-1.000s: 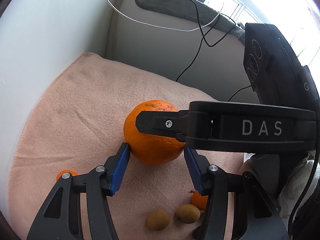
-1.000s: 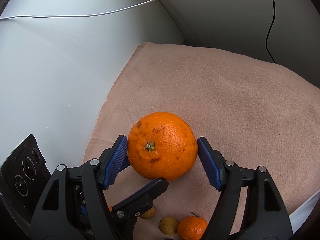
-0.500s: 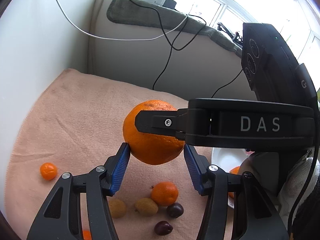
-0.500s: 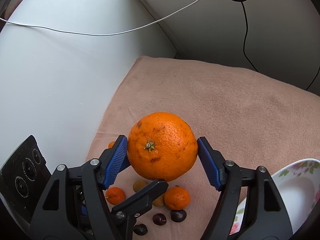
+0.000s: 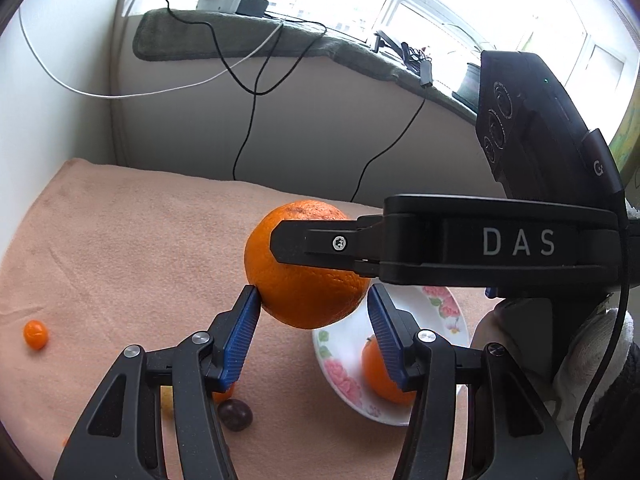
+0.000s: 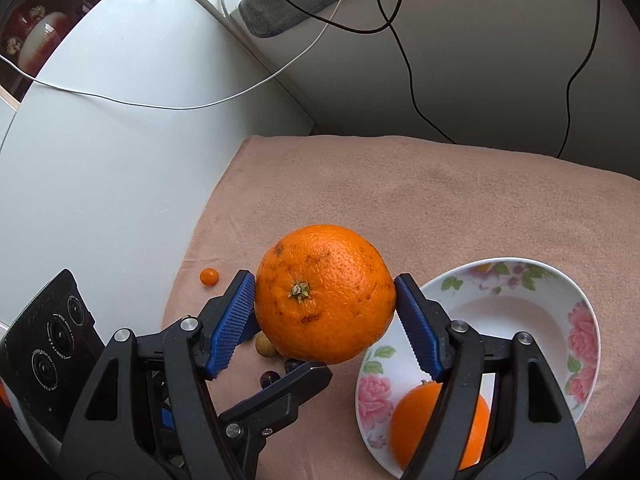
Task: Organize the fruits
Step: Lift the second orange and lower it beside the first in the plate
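Right wrist view: my right gripper [image 6: 325, 304] pinches the orange [image 6: 324, 294] at frame centre; the plate [image 6: 516, 280] lies lower right of it, just beside. My left gripper [image 5: 312, 320] looks slack beneath the fruit.

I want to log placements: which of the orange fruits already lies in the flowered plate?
The orange at the plate's near rim. The big orange hangs in the grippers; the tiny one lies on the cloth.
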`<state>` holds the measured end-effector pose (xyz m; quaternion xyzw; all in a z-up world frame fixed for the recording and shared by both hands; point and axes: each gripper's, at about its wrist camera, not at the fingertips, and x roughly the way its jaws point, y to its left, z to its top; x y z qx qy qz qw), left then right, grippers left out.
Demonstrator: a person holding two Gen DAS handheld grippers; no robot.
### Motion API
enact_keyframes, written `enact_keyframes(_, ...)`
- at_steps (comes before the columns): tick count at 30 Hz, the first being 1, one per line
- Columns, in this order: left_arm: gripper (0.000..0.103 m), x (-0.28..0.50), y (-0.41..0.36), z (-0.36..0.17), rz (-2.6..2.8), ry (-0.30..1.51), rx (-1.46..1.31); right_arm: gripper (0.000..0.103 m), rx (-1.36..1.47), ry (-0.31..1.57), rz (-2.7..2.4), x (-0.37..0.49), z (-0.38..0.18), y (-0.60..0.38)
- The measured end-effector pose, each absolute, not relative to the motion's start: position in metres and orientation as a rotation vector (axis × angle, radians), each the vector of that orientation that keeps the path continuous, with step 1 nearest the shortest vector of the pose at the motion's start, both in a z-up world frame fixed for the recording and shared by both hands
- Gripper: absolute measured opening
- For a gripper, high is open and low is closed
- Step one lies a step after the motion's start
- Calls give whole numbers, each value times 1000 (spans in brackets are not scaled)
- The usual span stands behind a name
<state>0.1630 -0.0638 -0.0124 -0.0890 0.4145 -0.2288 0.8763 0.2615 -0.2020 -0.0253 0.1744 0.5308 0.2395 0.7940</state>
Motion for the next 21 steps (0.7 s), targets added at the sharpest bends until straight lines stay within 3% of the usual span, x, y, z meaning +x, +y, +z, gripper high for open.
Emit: enact_keyframes(21, 54, 154, -168, -18, -672, 921, -122, 74, 477, 1148, 382, 240, -43, -310)
